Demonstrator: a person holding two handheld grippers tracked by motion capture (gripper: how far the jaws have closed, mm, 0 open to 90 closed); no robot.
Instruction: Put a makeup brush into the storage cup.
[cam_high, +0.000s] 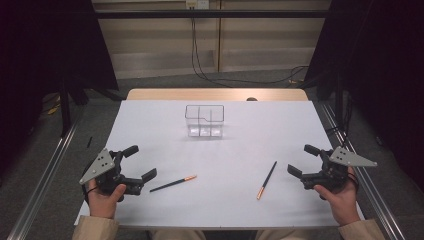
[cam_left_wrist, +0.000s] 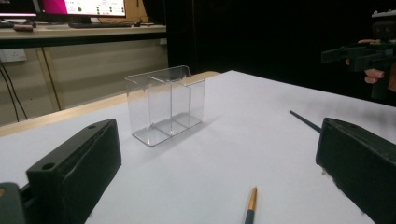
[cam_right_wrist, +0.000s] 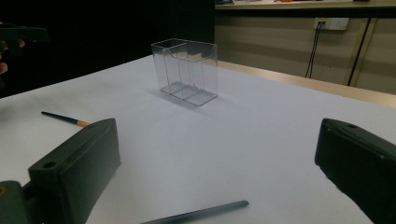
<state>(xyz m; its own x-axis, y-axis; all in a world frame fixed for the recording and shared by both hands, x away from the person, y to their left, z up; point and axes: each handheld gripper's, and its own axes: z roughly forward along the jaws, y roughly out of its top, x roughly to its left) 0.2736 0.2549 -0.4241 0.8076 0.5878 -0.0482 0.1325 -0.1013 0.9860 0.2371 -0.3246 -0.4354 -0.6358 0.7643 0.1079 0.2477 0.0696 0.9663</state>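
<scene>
A clear plastic box with compartments (cam_high: 204, 120) stands upright on the white table (cam_high: 260, 125), toward the far middle; it also shows in the left gripper view as the box (cam_left_wrist: 166, 105) and in the right gripper view as the box (cam_right_wrist: 186, 71). Two dark pens with gold ends lie flat: the left pen (cam_high: 173, 184) just right of my left gripper (cam_high: 140, 162), and the right pen (cam_high: 267, 179) left of my right gripper (cam_high: 303, 160). Both grippers rest near the front corners, open, with nothing between their jaws. The left pen's gold tip (cam_left_wrist: 251, 201) lies between the left jaws' line of sight.
A wooden table edge (cam_high: 215, 94) runs behind the white surface. Cables (cam_high: 200, 65) hang by the far wall. Metal rails (cam_high: 45, 175) flank both sides. A desk with a monitor (cam_left_wrist: 84, 7) stands far behind in the left gripper view.
</scene>
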